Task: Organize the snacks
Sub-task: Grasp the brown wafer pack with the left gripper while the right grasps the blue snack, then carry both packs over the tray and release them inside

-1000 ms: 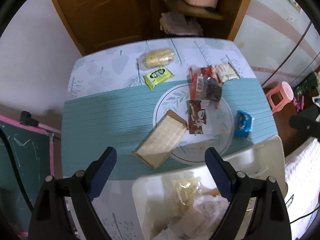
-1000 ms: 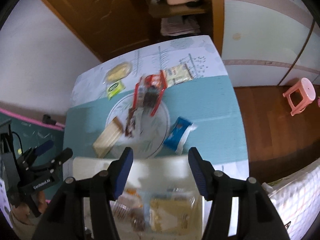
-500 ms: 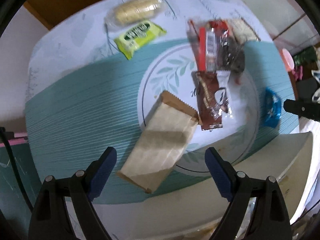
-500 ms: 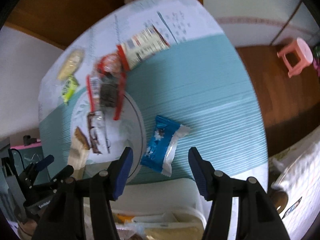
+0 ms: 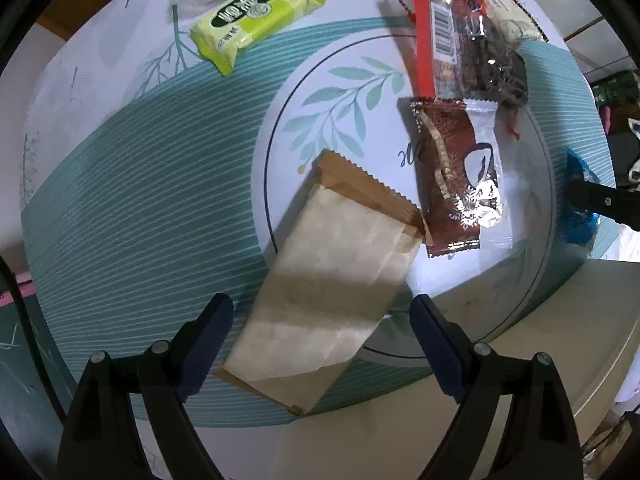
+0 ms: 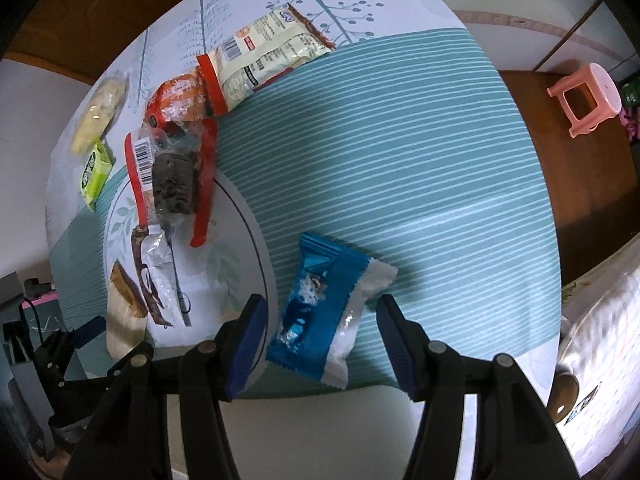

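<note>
While both claws stood apart, the left claw (image 5: 322,314) straddled the tan packet (image 5: 326,280), the right claw (image 6: 320,312) the blue packet (image 6: 320,308). Pad contact was indiscernible.

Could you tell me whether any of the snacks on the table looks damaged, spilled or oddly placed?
Nothing looks spilled or torn. The packets simply lie scattered at odd angles; the red-edged clear packet overlaps the end of the brown wrapper, and the tan packet lies askew.

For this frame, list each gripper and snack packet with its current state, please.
left gripper: open, straddling the tan packet, not gripping
right gripper: open, straddling the blue packet, not gripping
tan packet: sealed, flat
blue packet: sealed, flat
brown packet: flat
green packet: sealed, flat
</note>
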Tool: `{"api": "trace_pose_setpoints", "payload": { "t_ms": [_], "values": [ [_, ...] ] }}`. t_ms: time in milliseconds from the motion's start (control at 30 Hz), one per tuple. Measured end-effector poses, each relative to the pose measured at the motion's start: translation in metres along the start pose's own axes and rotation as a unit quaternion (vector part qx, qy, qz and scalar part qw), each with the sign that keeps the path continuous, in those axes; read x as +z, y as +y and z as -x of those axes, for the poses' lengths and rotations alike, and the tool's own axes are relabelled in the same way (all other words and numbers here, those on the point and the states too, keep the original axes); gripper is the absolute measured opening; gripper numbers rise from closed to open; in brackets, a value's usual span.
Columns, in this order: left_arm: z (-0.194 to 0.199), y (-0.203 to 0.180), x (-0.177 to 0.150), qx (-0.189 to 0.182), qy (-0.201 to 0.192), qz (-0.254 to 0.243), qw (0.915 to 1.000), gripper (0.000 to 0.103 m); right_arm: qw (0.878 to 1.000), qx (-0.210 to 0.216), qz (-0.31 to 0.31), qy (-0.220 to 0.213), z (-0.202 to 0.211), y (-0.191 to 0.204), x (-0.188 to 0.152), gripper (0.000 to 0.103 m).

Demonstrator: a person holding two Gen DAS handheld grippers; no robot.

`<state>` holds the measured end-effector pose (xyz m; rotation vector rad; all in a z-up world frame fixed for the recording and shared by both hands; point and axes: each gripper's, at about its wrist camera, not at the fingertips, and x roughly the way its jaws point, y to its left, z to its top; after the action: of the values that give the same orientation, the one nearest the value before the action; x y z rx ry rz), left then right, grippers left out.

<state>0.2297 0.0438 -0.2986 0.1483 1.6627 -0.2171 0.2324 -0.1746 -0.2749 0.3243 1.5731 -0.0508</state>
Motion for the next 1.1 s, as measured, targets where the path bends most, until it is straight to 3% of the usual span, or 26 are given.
{"api": "trace_pose_setpoints", "payload": {
  "t_ms": [267,333,400,500,533,600,833,1100],
  "values": [
    [-0.004,0.000,0.002,0.010,0.007,-0.009,0.9999,0.086,0.999,-0.026,0.022,-0.002,-0.011,0.013,0.000,0.058],
    [0.000,-0.001,0.002,0.010,0.000,-0.011,0.9999,0.071,0.999,-0.028,0.027,-0.003,-0.011,0.016,-0.001,0.057],
    [0.003,-0.004,0.006,0.011,-0.008,-0.010,0.9999,0.059,0.999,-0.032,0.034,-0.007,-0.011,0.017,-0.003,0.049],
    [0.006,-0.003,0.007,0.011,-0.017,-0.001,0.9998,0.056,0.998,-0.039,0.046,-0.015,-0.011,0.026,-0.011,0.034],
    [0.007,-0.003,0.008,0.011,-0.022,0.003,0.9997,0.056,0.998,-0.032,0.049,-0.016,-0.010,0.027,-0.012,0.033],
    [0.010,-0.001,0.005,0.007,-0.037,0.010,0.9992,0.055,0.998,-0.023,0.051,-0.017,-0.011,0.035,-0.016,0.028],
    [0.039,0.006,-0.006,0.000,-0.100,0.037,0.9943,0.055,0.997,0.011,0.054,-0.062,0.013,0.037,-0.028,0.027],
    [0.121,0.001,-0.024,-0.012,-0.204,0.054,0.9774,0.053,0.989,0.048,0.067,-0.122,0.060,0.040,-0.031,0.026]
  ]
}}
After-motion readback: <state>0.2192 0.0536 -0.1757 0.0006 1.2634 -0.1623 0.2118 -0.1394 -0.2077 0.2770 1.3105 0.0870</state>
